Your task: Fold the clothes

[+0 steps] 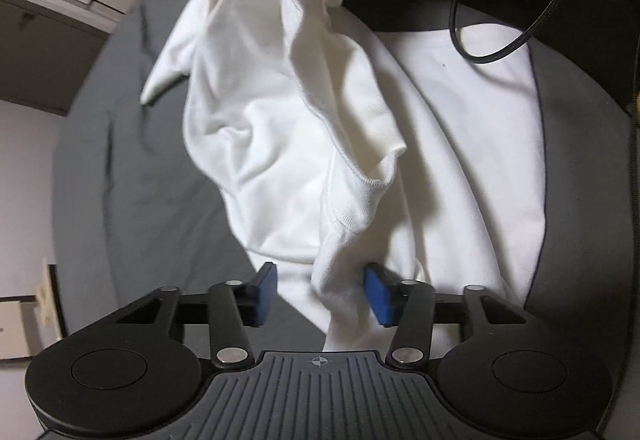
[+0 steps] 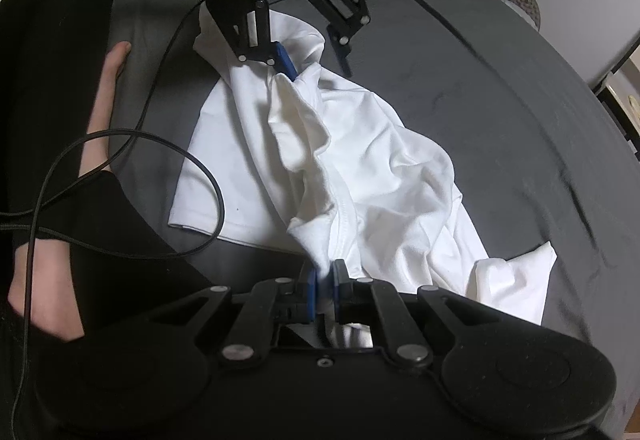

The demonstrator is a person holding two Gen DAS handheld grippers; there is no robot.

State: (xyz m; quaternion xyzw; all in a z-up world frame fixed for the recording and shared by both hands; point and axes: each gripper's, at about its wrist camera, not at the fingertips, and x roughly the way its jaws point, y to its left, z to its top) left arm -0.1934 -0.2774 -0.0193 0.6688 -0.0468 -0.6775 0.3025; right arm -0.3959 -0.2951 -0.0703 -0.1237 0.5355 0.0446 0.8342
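Grey-sheeted bed (image 2: 460, 87), dim room, pale wall and some furniture at the far margins; person seated at the bed's near edge, dark-clothed legs and a bare foot (image 2: 110, 79) on the sheet beside the work. Nearest the person: right gripper (image 2: 323, 292), blue pads pressed together on a bunched fold of the white T-shirt (image 2: 376, 159), cloth pinched tight and trailing back through the frame. From that pinch a ridge of fabric rises and runs across the shirt toward the left gripper (image 2: 316, 57) at the other end. Left gripper stands with its pads apart (image 1: 320, 294); a twisted tail of cloth hangs between them, brushing the right-side pad (image 1: 378, 294), not clamped as far as I can judge. Rest of the shirt lies partly flat on the sheet, one smooth panel toward the person's side, crumpled mass and a loose sleeve (image 2: 516, 280) toward the middle of the bed. Black cable (image 2: 176, 143) loops over the flat panel's edge. Key relation: the shirt's long axis lies along the line between the two grippers, so each tool looks straight down it at the other. Only the right end is held; the left end is already within the open gripper. Judgement: left needs to close on that tail before the ridge can be tensioned or laid over. Fold barely begun.
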